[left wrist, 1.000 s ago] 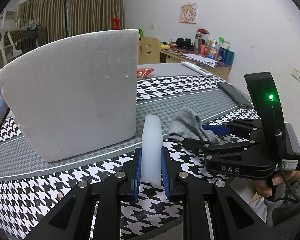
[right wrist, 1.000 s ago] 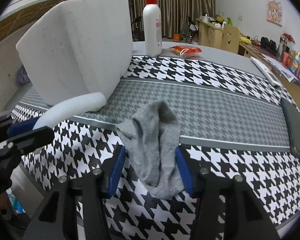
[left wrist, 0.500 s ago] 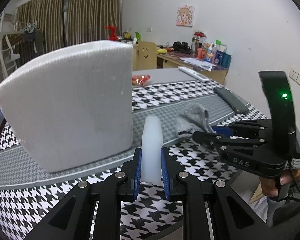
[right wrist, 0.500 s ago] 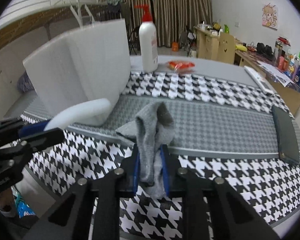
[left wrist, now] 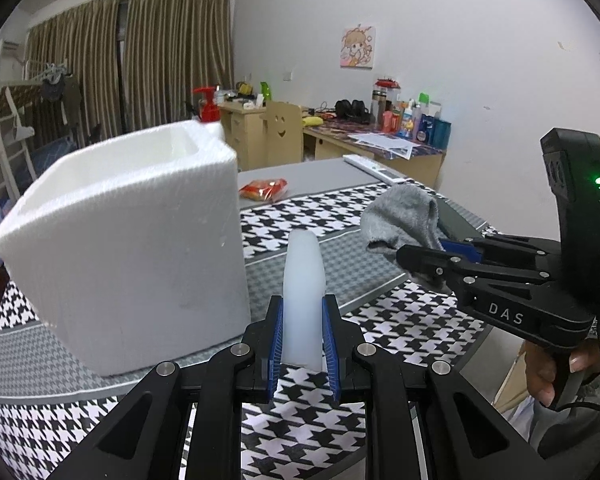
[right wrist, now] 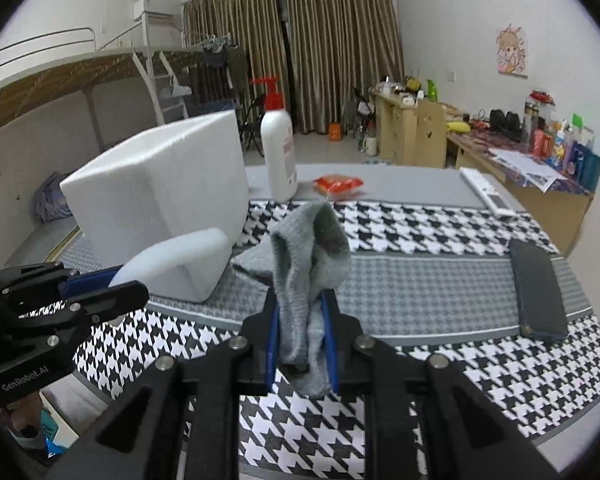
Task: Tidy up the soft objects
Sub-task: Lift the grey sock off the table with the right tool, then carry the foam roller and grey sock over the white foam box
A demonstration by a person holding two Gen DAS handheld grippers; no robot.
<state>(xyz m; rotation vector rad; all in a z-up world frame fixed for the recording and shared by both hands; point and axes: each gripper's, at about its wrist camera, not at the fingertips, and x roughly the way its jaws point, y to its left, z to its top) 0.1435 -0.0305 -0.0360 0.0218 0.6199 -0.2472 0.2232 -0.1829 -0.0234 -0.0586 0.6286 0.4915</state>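
Box: one white foam box (left wrist: 132,240) on the counter (right wrist: 420,288), open at the top; only a strip of pale inner wall visible from the left wrist view, contents not visible.
Left jaws: left gripper (left wrist: 303,336) closed on one pale foam strip (left wrist: 303,280), pressed between the blue pads, pointing to 12 o'clock from the jaws.
Foam strip place: off the counter, tip just beside the near corner of the box, at 3 o'clock of its near face in the left wrist view; touching or not, cannot tell.
Right jaws: right gripper (right wrist: 302,344) gripping one grey sock (right wrist: 304,264), cloth bunched between the blue pads and spilling above and below them.
Sock place: lifted clear of the counter, at 3 o'clock of the box in both views.
Behind the box: one white pump bottle (right wrist: 278,148) with a red top, at 12 to 1 o'clock of the box in the right wrist view.
Loose on the counter: one red-orange packet (right wrist: 338,184) at 12 o'clock of the sock; one dark flat case (right wrist: 538,292) at 3 o'clock; one white flat device (right wrist: 488,196) at 2 o'clock.
In the way: box wall at 11 o'clock of the foam strip.
Person: one hand (left wrist: 556,372) on the right gripper's handle, at 4 o'clock in the left wrist view.
Count: two grippers, two soft things held, one box.
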